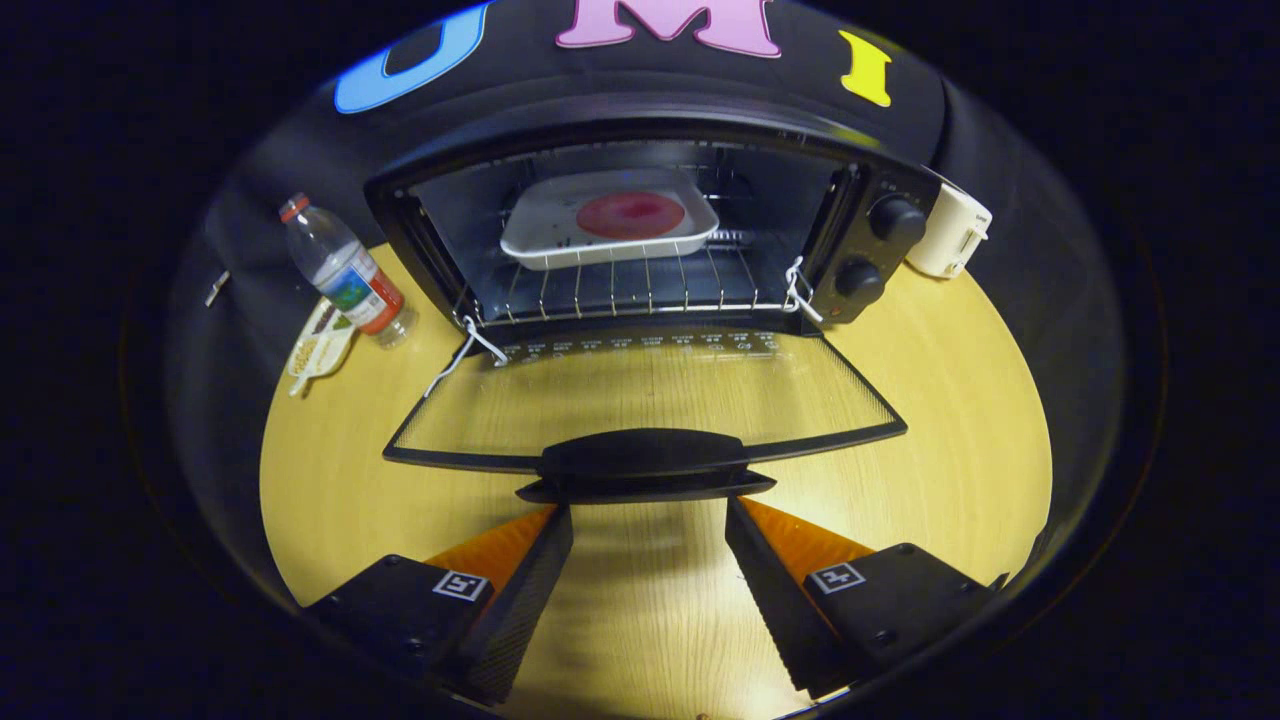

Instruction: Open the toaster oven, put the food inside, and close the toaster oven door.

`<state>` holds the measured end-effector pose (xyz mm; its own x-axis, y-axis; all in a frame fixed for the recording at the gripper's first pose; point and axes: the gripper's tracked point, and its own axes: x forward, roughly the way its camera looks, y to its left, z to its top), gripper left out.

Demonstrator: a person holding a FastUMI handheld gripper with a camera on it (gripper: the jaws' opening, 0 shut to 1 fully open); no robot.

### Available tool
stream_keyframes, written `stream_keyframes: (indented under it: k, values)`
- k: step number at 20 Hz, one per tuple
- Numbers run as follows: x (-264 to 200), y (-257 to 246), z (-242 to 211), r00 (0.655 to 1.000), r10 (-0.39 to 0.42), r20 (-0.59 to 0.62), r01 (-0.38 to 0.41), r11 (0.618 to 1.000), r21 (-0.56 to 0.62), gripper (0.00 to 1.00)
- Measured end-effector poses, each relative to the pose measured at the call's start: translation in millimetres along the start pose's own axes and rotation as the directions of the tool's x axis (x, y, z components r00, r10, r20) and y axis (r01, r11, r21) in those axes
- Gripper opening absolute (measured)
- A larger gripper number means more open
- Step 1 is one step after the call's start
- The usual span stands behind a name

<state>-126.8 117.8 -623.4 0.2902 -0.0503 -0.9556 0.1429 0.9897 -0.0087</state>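
The black toaster oven (640,230) stands open on the round wooden table (960,420), its glass door (640,400) folded flat. The white square tray with round red food (610,228) lies on the wire rack inside. The gripper (648,520) holds its fingers spread apart, empty, just under the black door handle (645,462). The label on the clear plastic bottle (345,272) left of the oven is too small to read.

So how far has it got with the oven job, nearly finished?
Nearly. The toaster oven is open, its glass door folded down flat. The white tray with the round red food already sits on the rack inside. The gripper is open and holds nothing, its fingers spread just short of the door handle. What is left: lifting the door by that handle and shutting it.
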Motion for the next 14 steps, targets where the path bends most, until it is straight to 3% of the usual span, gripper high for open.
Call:
stream_keyframes:
  k: [4,10,14]
  values:
    - [-33,9,31,0.991,0.054,0.125,-0.063,0.996,0.070,0.99]
    - [-70,2,20,0.982,0.081,0.173,-0.080,0.997,-0.011,0.99]
    - [-126,-22,59,0.951,0.092,0.295,-0.082,0.996,-0.044,0.99]
